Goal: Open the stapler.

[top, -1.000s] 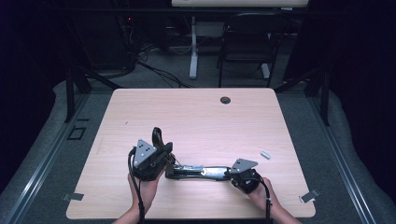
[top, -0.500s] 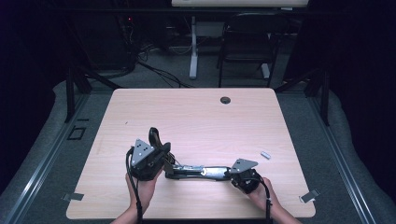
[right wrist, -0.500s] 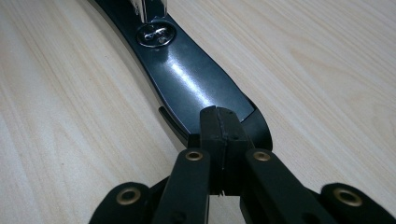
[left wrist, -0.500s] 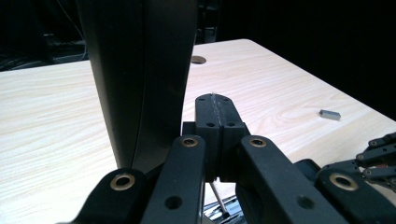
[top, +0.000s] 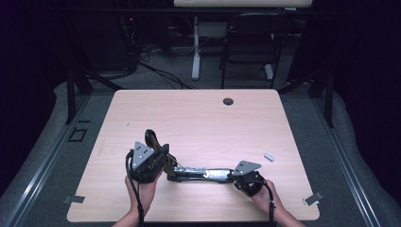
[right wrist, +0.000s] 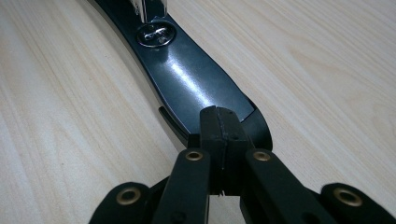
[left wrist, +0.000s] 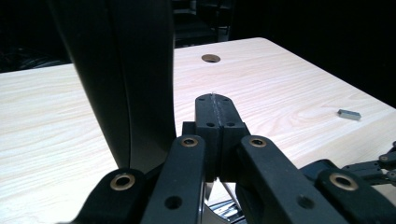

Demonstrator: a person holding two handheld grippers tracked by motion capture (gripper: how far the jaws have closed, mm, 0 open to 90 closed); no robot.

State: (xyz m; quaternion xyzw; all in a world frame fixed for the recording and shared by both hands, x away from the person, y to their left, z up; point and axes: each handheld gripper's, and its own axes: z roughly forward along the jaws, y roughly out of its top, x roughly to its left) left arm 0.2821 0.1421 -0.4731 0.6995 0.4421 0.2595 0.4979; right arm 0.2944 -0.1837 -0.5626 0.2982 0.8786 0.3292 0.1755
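Nothing has changed over the last second. My left gripper [left wrist: 215,105] and right gripper [right wrist: 219,116] sit where they sat, and the stapler [top: 198,172] lies as it lay, swung open on the table [top: 198,118] between my two hands.

Both sets of jaws are closed pad to pad, with nothing I can see clamped between them. The right jaws rest at the stapler's glossy black end. The left jaws are at its other end, just beside its black arm [left wrist: 126,70], which stands upright.

A small grey piece [top: 269,156] lies well apart from the stapler, beyond its right end.

I judge this a pause, with the stapler pinned steady and open and the next move not yet begun.
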